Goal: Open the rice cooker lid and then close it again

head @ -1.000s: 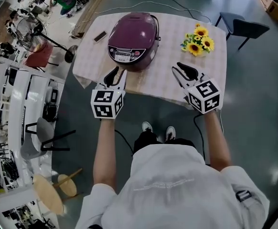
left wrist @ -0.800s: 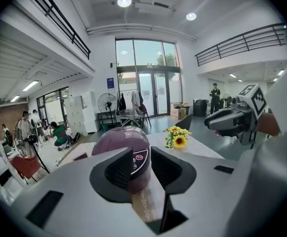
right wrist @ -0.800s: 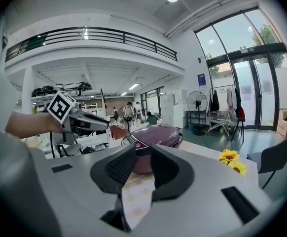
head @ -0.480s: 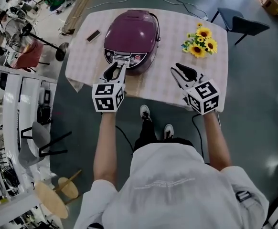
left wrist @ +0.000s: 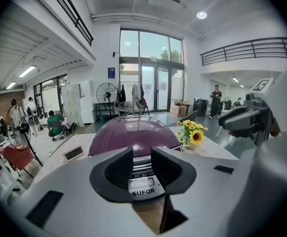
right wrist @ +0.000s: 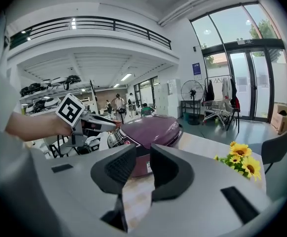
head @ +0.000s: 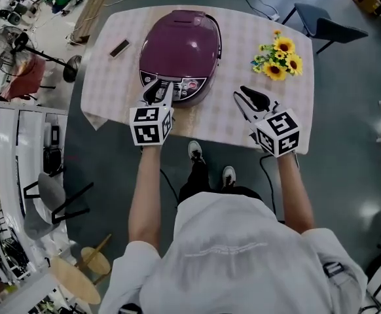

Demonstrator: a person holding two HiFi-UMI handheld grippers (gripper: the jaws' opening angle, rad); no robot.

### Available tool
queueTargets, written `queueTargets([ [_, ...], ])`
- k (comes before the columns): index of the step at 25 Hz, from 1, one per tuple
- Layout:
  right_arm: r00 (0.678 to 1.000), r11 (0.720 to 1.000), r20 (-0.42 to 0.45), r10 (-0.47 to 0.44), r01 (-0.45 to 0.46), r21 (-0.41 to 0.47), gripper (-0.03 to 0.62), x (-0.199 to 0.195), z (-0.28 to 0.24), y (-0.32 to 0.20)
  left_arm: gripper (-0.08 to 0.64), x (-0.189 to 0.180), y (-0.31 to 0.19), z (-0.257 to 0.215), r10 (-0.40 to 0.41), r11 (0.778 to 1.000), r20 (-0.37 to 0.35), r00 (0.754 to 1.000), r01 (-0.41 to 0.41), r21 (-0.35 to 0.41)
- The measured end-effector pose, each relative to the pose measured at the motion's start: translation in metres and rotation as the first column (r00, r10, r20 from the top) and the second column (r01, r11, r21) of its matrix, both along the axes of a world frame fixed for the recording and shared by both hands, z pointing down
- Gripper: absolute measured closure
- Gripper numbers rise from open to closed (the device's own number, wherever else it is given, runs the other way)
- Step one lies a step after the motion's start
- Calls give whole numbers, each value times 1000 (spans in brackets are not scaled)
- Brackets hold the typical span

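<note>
Nothing done yet as far as I can see: the glossy purple domed rice cooker sits with its lid fully down on the checked-cloth table, so both the opening and the closing are left. My left claw is right at the cooker's front. Its tips hang over the silver control panel, and in the left gripper view that panel and the display fill the gap straight ahead of the jaws. Whether the tips actually touch it I can't tell. The jaws there stand apart and grip nothing. I judge the next job is to find the lid release just ahead of this claw. The left forearm is stretched forward, claw tilted down toward the cooker. My right claw is held out over the near table edge, with the cooker off to its left and well apart from it. A bunch of yellow sunflowers lies ahead of it and a bit right. Its jaws are parted by a narrow gap, with only tablecloth showing through, so it is empty. The right arm is extended and angled slightly down, just waiting.
</note>
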State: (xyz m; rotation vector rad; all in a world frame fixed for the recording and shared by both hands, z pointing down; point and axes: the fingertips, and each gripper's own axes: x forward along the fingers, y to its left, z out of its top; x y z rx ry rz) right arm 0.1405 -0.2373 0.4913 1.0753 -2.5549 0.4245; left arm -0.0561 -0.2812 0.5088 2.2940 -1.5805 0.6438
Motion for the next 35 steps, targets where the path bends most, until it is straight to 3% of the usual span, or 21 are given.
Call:
queueTargets([
  [11, 999, 999, -24, 23, -24, -34, 488, 1, 12, -8, 431, 4, -20, 25, -9, 999, -1, 1000, 9, -33],
  [22, 1000, 999, -18, 24, -24, -43, 488, 3, 15, -4, 431, 2, -16, 28, -48, 999, -16, 999, 49, 23],
  [35, 1000, 999, -12, -1, 1, -35, 488, 0, 13, 2, 431, 4, -14, 31, -67, 997, -35, 997, 68, 28],
])
